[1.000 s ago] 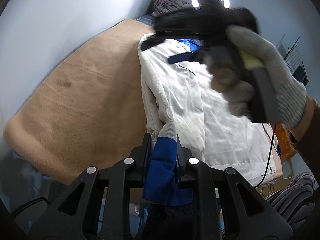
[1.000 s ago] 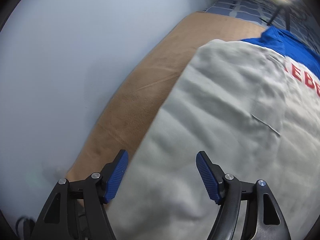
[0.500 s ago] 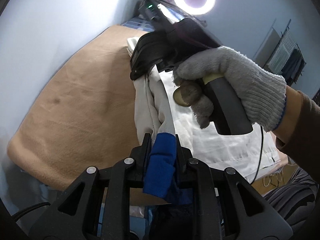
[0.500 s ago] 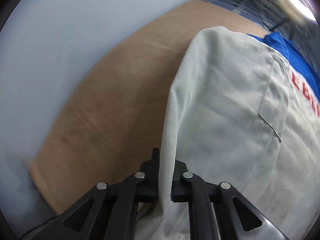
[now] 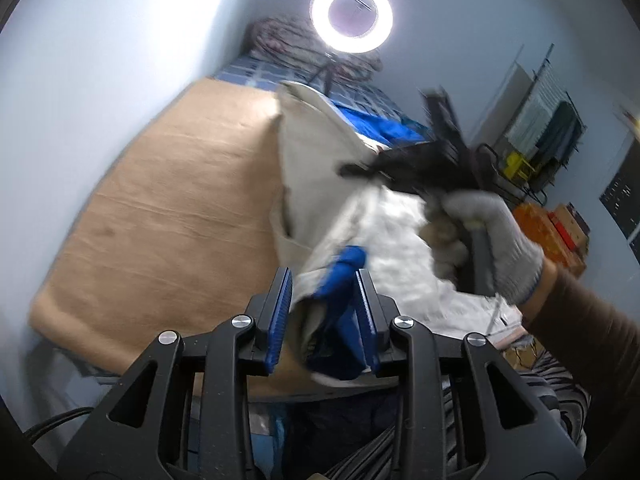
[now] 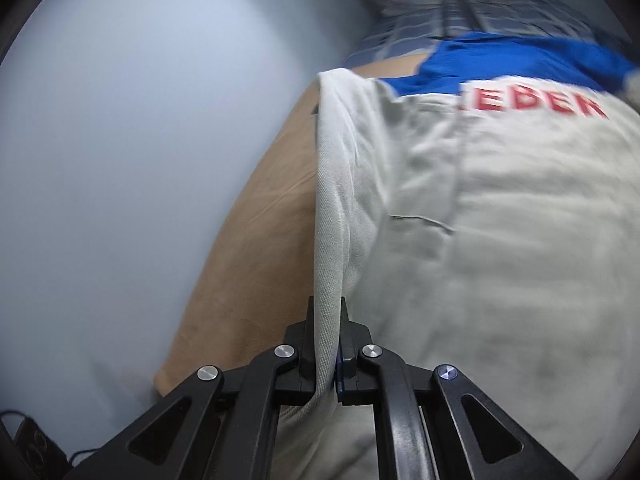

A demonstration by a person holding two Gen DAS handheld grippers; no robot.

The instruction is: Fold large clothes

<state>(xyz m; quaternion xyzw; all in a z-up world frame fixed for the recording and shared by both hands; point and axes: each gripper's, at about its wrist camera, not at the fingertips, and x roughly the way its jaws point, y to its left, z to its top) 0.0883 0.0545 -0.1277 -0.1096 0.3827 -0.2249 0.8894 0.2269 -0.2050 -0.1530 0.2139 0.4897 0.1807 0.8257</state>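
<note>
A cream jacket (image 6: 500, 240) with blue trim and red letters lies on a tan blanket (image 5: 180, 208) spread over a bed. My right gripper (image 6: 326, 332) is shut on a folded side edge of the jacket and holds that edge lifted. In the left wrist view a gloved hand (image 5: 492, 232) carries that gripper (image 5: 420, 164), blurred, above the raised cloth (image 5: 312, 160). My left gripper (image 5: 323, 312) has its jaws opening. The jacket's blue cuff (image 5: 340, 276) sits between them against the right pad, with a gap on the left.
A pale wall (image 6: 140, 160) runs along the bed's left side. A ring light (image 5: 351, 14) glows at the far end above a patterned cloth pile (image 5: 288, 40). A drying rack (image 5: 548, 120) and orange boxes (image 5: 552, 228) stand to the right.
My right gripper went from wide open to shut on the jacket's edge and swung it up and rightward. The left gripper rose and its jaws parted around the blue cuff.
</note>
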